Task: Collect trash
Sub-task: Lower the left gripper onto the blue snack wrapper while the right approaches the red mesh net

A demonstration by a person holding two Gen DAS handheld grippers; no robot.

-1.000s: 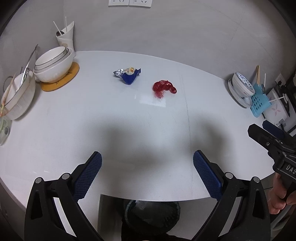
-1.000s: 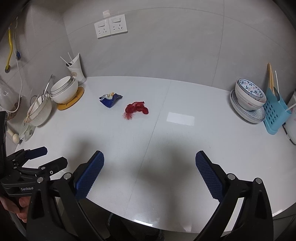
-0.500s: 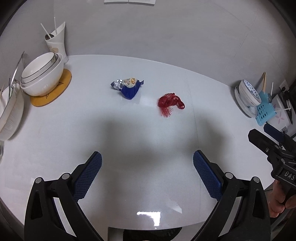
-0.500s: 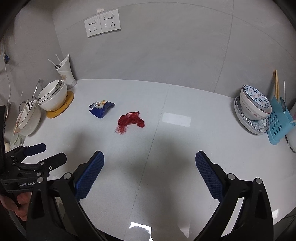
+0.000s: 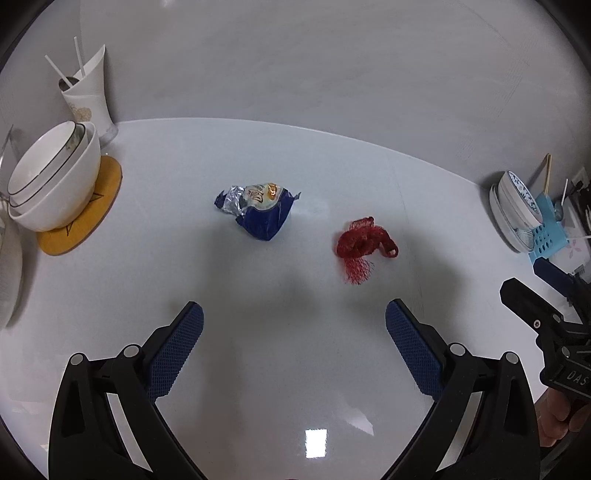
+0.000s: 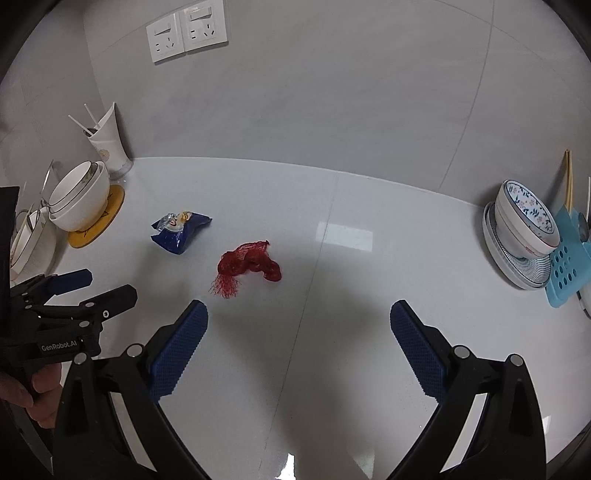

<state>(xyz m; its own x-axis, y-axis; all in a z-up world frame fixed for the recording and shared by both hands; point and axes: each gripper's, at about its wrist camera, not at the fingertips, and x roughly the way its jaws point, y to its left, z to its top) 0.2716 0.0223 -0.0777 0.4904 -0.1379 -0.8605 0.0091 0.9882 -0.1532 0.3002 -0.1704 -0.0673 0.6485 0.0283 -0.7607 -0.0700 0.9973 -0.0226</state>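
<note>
At the far left of the glossy white countertop (image 5: pixel 280 369), a stack of white ceramic bowls with thin dark rims (image 5: pixel 51 181) sat on a round mustard-yellow mat (image 5: pixel 88 214), and behind it a tall white cup holding white straws (image 5: pixel 86 96) stood against the grey wall. Near the middle lay a crumpled blue and silver snack wrapper (image 5: pixel 258 210), resting flat on the surface. Just to its right, apart from it, lay a bunched piece of red mesh netting (image 5: pixel 364 245) with frayed strands at its near end. At the far right a blue-patterned bowl on stacked plates (image 6: pixel 524 229) leaned beside a light blue perforated plastic rack (image 6: pixel 567 266).

The left gripper (image 5: pixel 293 343) hung above the counter short of the wrapper, its blue textured pads spread wide with nothing between them. The right gripper (image 6: pixel 297 339) was likewise wide apart and empty, positioned nearer the red netting but touching neither piece. Each gripper showed at the edge of the other's view, held by a hand (image 6: pixel 33 391). White wall sockets (image 6: pixel 186 29) were mounted high on the grey wall.
</note>
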